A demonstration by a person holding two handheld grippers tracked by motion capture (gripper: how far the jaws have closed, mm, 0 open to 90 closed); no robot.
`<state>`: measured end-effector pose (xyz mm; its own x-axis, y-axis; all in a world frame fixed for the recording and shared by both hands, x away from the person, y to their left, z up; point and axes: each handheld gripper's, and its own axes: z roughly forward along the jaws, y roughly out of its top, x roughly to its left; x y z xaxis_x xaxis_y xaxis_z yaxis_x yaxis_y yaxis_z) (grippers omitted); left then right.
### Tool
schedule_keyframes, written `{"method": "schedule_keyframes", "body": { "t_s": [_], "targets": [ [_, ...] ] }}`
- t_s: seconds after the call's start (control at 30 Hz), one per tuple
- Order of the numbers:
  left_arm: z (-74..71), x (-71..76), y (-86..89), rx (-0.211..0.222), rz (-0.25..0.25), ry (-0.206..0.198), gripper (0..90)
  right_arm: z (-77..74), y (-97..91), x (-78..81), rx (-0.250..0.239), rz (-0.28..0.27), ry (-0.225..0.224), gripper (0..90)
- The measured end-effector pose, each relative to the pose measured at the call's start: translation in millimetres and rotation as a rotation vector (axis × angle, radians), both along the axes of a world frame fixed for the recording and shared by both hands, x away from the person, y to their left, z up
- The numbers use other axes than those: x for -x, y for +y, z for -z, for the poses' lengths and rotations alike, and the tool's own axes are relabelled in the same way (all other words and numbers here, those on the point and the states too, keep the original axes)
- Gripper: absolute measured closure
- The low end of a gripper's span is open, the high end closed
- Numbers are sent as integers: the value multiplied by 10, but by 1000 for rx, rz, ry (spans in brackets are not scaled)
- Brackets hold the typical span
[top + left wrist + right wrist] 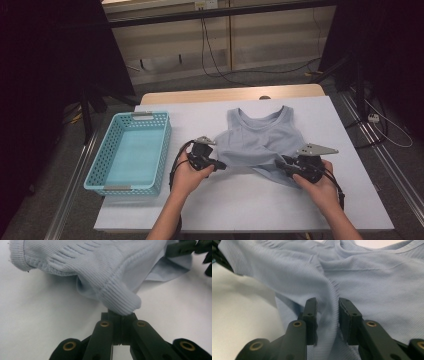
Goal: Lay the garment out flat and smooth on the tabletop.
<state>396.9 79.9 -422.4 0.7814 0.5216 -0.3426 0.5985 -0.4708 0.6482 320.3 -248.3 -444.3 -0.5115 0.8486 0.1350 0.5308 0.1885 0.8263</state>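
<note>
A light blue ribbed sleeveless top lies on the white table cover, neckline toward the far side, with its lower part bunched up. My left gripper is at the top's lower left corner. In the left gripper view its jaws are pressed together on the thick ribbed hem. My right gripper is at the lower right part of the top. In the right gripper view its jaws stand apart, with a raised fold of the fabric running between them.
A light blue plastic basket stands at the left of the table, with nothing in it. The white cover reaches the near edge. Black stands and cables are on the floor beyond the table.
</note>
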Motion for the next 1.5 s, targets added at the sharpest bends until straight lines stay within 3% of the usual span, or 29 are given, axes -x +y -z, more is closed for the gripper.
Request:
{"method": "schedule_keyframes", "body": {
  "t_s": [0.23, 0.33, 0.37, 0.5, 0.6, 0.8, 0.93, 1.0, 1.13, 1.17, 1.3, 1.5],
  "targets": [
    [-95, 5, 94, 31, -12, 11, 900, -33, 39, 80, 21, -14, -13, 643],
    [-112, 16, 103, 21, -11, 8, 900, -56, 55, 98, 14, -16, -20, 645],
    [-94, 21, 92, 3, -8, -3, 900, -68, 75, 113, -10, -20, -24, 639],
    [-71, 25, 70, -9, -17, -33, 889, -92, 104, 125, 19, -22, -45, 630],
    [-33, 31, 50, -67, -15, -59, 774, -104, 103, 139, 15, -31, -50, 643],
    [-3, 26, 30, -82, -54, -74, 638, -176, 120, 176, -14, -42, -82, 672],
    [1, 21, 31, -111, -86, -120, 511, -217, 182, 210, -20, -73, -93, 700],
    [5, 16, 22, -96, -86, -136, 483, -219, 221, 218, -15, -93, -87, 701],
    [12, -12, 13, -49, -88, -136, 495, -172, 313, 214, 4, -130, -70, 703],
    [4, -24, 12, -38, -84, -146, 548, -146, 357, 208, 13, -145, -61, 703],
    [-34, -49, 7, -13, -81, -146, 603, -78, 432, 193, 29, -164, -37, 703],
    [-71, -86, -17, 10, -83, -133, 701, 65, 598, 90, 114, -176, -15, 677]
  ]
}}
